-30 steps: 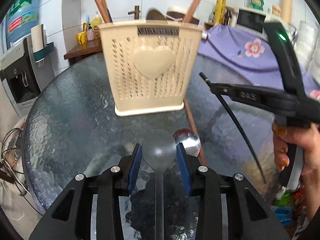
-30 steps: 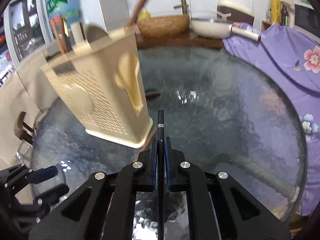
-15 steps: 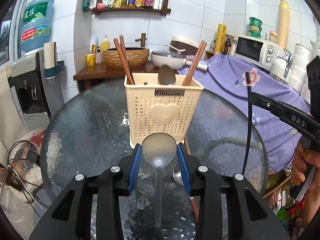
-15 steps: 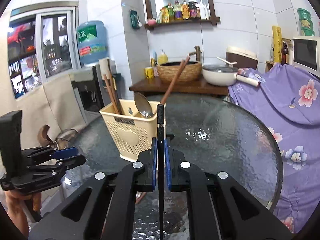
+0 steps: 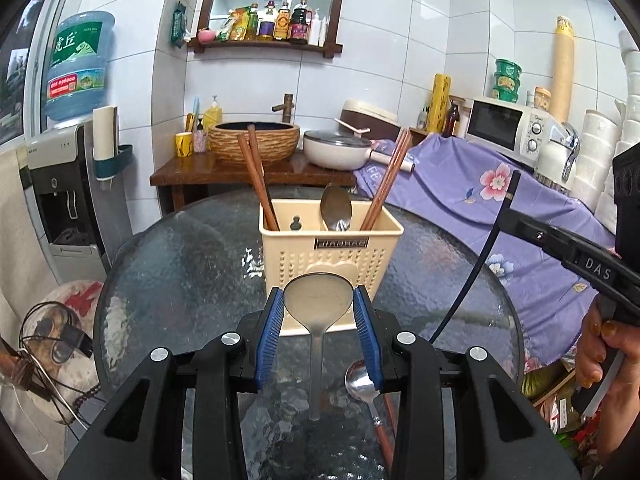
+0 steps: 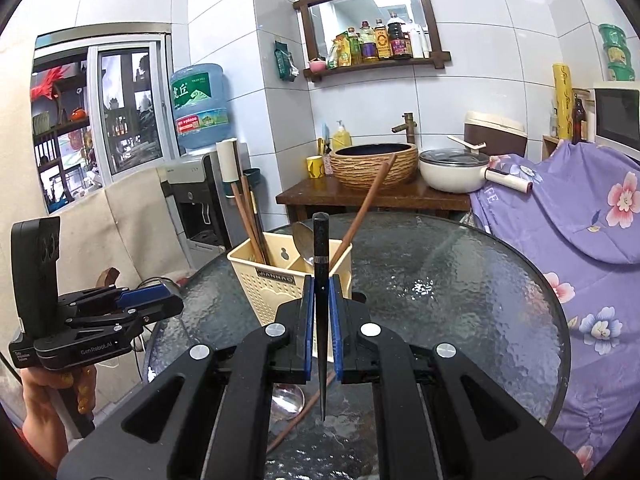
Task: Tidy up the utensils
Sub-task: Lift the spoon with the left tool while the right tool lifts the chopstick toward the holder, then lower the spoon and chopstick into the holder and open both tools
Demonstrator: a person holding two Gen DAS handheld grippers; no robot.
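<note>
My left gripper (image 5: 318, 320) is shut on the bowl of a grey spoon (image 5: 318, 308), held above the glass table in front of the cream utensil holder (image 5: 330, 256). The holder has brown chopsticks (image 5: 256, 184) and a metal spoon (image 5: 336, 208) standing in it. My right gripper (image 6: 320, 320) is shut on a black chopstick (image 6: 321, 264), held upright; it also shows in the left wrist view (image 5: 486, 248). A steel spoon (image 5: 360, 378) and a brown chopstick (image 5: 384, 436) lie on the table below the left gripper.
The round glass table (image 6: 480, 280) carries the holder. A purple flowered cloth (image 5: 480, 200) covers furniture at the right. A water dispenser (image 5: 60, 200) stands at the left. A wooden stand with basin and pot (image 5: 256, 160) is behind the table.
Both grippers have risen and pulled back from the holder with their utensils still gripped. The holder now looks smaller and farther away in both views.
</note>
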